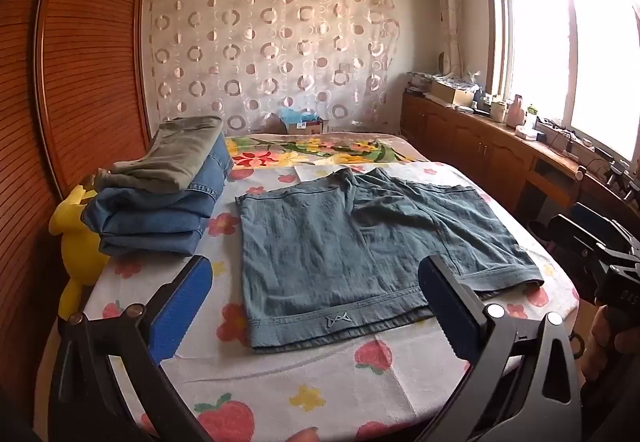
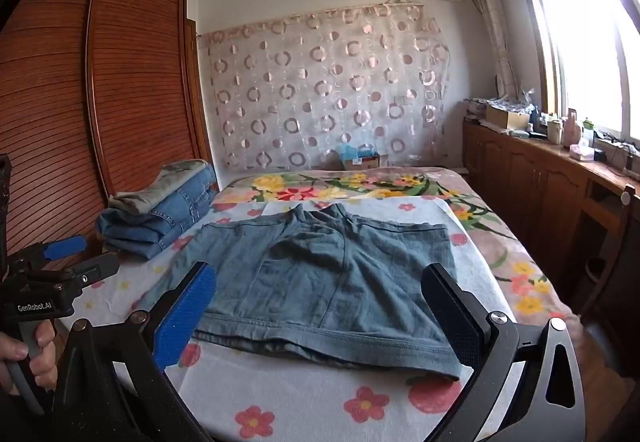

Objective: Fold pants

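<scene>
A pair of teal denim shorts lies flat on the bed sheet, leg hems toward me, waist far. It also shows in the right wrist view. My left gripper is open and empty, held above the near hem of the left leg. My right gripper is open and empty, above the near hem of the right leg. The right gripper also shows at the right edge of the left wrist view, and the left gripper at the left edge of the right wrist view.
A stack of folded jeans and grey-green pants sits at the bed's left. A yellow plush toy is beside it. A wooden wardrobe stands left; a low cabinet with clutter runs under the window on the right.
</scene>
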`<state>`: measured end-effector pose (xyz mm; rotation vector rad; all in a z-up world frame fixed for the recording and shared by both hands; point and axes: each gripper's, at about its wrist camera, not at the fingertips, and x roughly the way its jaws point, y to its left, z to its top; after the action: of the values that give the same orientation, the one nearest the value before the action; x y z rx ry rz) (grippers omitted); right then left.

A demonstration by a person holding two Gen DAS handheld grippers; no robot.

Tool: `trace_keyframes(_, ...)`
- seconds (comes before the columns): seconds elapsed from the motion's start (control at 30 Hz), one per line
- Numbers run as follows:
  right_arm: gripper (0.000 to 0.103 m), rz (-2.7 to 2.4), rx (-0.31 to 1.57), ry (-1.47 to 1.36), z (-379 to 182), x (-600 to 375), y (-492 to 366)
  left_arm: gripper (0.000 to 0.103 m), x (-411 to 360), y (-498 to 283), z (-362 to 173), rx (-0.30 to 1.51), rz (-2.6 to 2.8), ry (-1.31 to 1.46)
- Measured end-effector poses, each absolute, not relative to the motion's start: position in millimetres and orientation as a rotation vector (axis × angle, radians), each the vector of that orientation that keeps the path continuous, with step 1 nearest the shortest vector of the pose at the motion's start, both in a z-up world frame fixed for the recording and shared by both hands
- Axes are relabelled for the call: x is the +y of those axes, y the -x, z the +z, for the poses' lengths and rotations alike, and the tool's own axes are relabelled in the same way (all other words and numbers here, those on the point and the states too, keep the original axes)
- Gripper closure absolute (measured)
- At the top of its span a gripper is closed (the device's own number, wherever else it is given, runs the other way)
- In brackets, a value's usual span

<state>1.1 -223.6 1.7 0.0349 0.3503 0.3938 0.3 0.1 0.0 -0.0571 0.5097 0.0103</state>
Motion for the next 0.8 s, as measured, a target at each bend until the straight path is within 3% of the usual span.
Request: trace_keyframes(0.8,0.001,0.391,0.337,-0.039,2.2,-221.7,1.8,0.0,4.2,3.0,8.1,0.501,0.023,0.029)
